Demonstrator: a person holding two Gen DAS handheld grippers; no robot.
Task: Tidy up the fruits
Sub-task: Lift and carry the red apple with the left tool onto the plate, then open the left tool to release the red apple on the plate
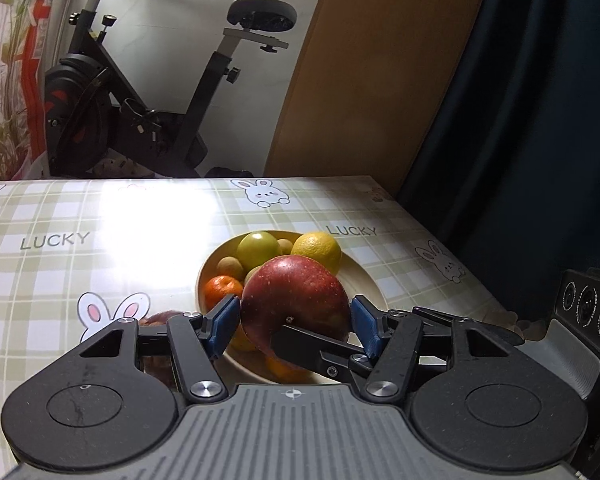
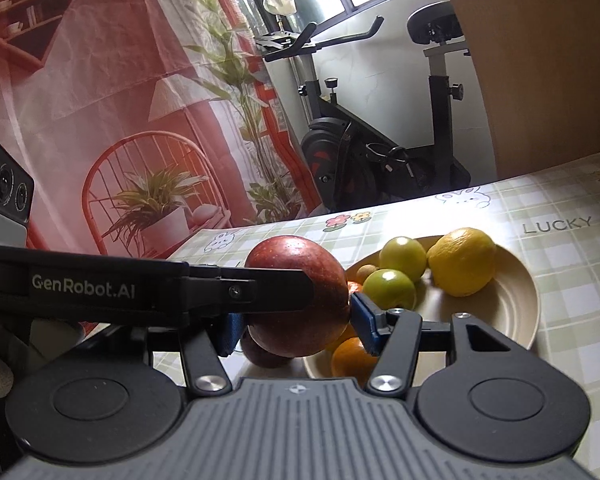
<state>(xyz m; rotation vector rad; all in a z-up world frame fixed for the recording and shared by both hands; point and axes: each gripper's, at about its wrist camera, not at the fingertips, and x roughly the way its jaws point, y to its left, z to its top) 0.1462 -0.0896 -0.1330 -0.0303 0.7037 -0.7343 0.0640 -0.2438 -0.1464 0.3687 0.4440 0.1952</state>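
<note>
Where the two tools meet, the left gripper has its blue pads closed against both flanks of a red apple, and in the right wrist view the right gripper is clenched on the same fruit from the other side, one black finger of each crossing the apple's face. I cannot tell which of them bears the weight. The apple hangs in the air over the near rim of a cream bowl.

Just below and beside that rim, a second dark red apple lies on the counter, partly hidden by the left gripper's linkage.

Inside the bowl sit a mandarin at the near left, small brownish fruits, a green fruit behind them and a lemon at the far right, all close together.

The counter carries a green checked cloth printed with rabbits and the word LUCKY; window light glares off its middle.

Beyond its far edge stand a black exercise bike, a wooden panel and a dark curtain.
</note>
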